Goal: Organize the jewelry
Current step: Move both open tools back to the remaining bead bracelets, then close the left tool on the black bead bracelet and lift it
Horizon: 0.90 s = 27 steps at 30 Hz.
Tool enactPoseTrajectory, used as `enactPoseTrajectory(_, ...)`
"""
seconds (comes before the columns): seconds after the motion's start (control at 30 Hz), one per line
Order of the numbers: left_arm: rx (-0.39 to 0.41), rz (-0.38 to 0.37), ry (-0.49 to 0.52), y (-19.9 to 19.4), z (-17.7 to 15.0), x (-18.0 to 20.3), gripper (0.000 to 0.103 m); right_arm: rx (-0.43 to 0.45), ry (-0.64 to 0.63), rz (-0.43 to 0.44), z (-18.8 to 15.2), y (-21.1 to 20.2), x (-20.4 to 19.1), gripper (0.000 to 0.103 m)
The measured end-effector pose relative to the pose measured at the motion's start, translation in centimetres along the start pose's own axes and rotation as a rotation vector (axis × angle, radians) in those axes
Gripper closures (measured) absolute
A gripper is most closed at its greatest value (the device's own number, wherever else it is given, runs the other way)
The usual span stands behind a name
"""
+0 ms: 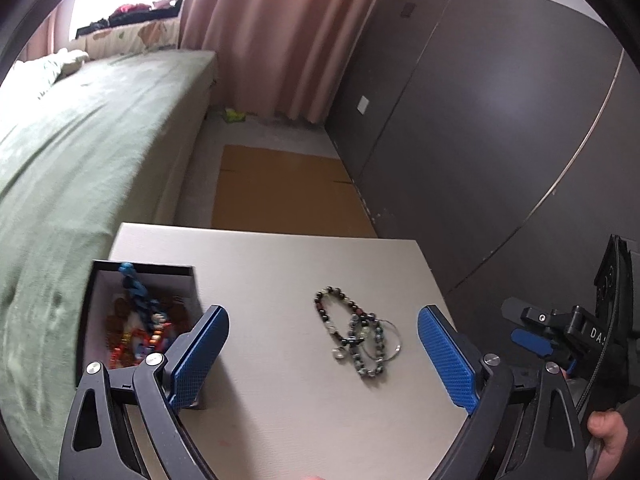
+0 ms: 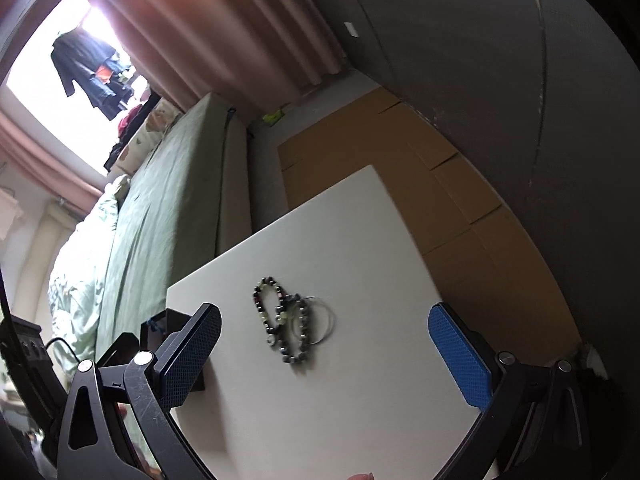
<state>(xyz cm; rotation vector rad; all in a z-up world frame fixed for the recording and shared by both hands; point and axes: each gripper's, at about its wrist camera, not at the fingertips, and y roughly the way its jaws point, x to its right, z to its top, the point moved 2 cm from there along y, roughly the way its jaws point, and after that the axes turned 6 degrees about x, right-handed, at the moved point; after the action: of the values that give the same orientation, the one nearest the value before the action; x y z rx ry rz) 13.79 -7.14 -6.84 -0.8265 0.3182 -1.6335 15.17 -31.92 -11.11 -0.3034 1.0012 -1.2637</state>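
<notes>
Both pairs of tongs hang spread wide above the white desk point(image 1: 280, 380), holding nothing: the left tongs point(image 1: 322, 354) from low over the near edge, the right tongs point(image 2: 324, 354) tipped over at a slant. Between them, near the middle of the desk, lies a little tangle of beaded bracelets point(image 1: 352, 332) with thin wire hoops point(image 1: 386, 338) crossing over the beads, and a small charm at the near end. Off to the left, at the desk's edge beside the bed point(image 1: 80, 152), sits the open jewelry box point(image 1: 136, 316), already heaped with colourful beads and a blue braided piece sticking up over its back wall. The worry, to my eye, is the tangle: pinch one strand and the hoops and the other bracelet may well come up with it, then slip off halfway to the box and land on the desk or floor. The thin wire lies flat and could slide out from between the blue pads. The box looks light and close to the edge, so a careless nudge from the left tongs might push it off toward the bed.
</notes>
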Motion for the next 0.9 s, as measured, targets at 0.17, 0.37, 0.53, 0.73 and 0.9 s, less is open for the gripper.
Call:
enactPoseTrajectory(0.17,-0.111,-0.001,0.053,3.4,-0.4,2.1,0.031,-0.006,0.025,-0.022,0.1,-0.4,1.2,0.000)
enactPoseTrajectory(0.37,-0.202,-0.015,0.100,7.2,-1.3,4.7,0.053,-0.030,0.119,-0.010,-0.1,-0.1,2.9,0.000)
enactPoseTrajectory(0.53,-0.264,-0.004,0.155,9.8,-2.3,6.2,0.072,-0.022,0.144,-0.022,0.5,-0.3,4.1,0.000)
enactPoseTrajectory(0.73,-0.321,0.041,0.190,12.6,-3.7,6.4,0.080,-0.071,0.181,-0.039,0.3,0.9,4.9,0.000)
enactPoseTrajectory(0.9,-0.316,0.096,0.270,13.4,-4.7,6.6,0.080,-0.071,0.164,-0.024,0.4,1.0,4.2,0.000)
